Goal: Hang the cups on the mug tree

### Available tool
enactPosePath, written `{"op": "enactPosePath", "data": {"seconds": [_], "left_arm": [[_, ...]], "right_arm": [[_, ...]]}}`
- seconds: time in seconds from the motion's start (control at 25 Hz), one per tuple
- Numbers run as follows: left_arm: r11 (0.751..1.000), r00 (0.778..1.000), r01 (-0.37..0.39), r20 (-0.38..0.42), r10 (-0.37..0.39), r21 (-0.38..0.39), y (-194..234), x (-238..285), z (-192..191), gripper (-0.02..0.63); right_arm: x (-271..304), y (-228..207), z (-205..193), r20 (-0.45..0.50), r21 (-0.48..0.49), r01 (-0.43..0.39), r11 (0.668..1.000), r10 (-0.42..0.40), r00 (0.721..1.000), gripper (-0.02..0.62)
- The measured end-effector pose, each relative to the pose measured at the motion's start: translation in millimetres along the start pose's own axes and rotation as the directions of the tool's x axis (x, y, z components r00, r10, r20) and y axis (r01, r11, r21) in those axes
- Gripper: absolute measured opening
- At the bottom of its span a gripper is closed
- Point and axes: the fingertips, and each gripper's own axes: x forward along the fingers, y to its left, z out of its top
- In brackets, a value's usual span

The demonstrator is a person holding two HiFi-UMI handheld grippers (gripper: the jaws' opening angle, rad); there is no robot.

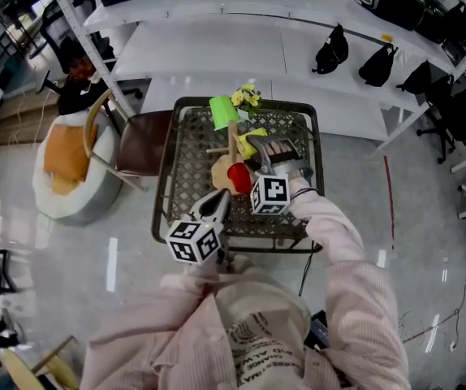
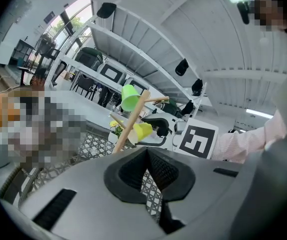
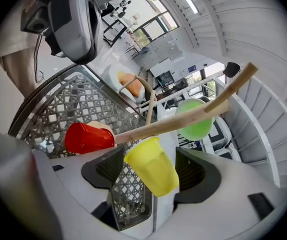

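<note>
A wooden mug tree [image 1: 232, 149] stands on the metal mesh table [image 1: 186, 169]. A green cup [image 1: 223, 110] hangs at its top, a yellow cup [image 1: 255, 135] on a right branch and a red cup [image 1: 239, 177] low at the front. My right gripper [image 1: 262, 146] is open, its jaws on either side of the yellow cup [image 3: 152, 166], which hangs from a branch [image 3: 183, 120]; the red cup [image 3: 86, 137] and green cup [image 3: 197, 119] lie beyond. My left gripper [image 1: 218, 201] hovers at the table's near edge, shut and empty [image 2: 146, 170], facing the tree [image 2: 129, 126].
Small yellow flowers [image 1: 247, 97] sit at the table's far edge. A brown chair [image 1: 140, 140] and a round cushioned seat [image 1: 66, 165] stand to the left. White shelves [image 1: 217, 47] with black bags [image 1: 331, 51] run along the back.
</note>
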Motion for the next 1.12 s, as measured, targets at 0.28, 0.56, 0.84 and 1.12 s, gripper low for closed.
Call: {"op": "enactPosePath", "data": {"seconds": [0.28,0.56,0.84,1.12], "left_arm": [[1.0,1.0,-0.023,0.018,0.023,-0.001,0,-3,-2,-0.002],[0.999,0.998,-0.044,0.042,0.044,-0.003,3,-8,3,-0.002],[0.999,0.996,-0.035,0.085,0.032,0.035,-2,-17,11,-0.002],[0.996,0.995,-0.034,0.098,0.026,0.087,2,-26,28,-0.002]], "right_arm": [[-17,-9,5,0.074,0.202,0.009,0.979,-0.024,0.997,0.288],[-36,-13,10,0.122,0.397,0.018,0.918,-0.072,0.99,0.287],[-60,-19,1,0.114,0.639,0.058,0.767,-0.169,0.979,0.102],[-80,-25,-11,0.091,0.837,0.047,0.546,-0.223,0.971,0.044]]}}
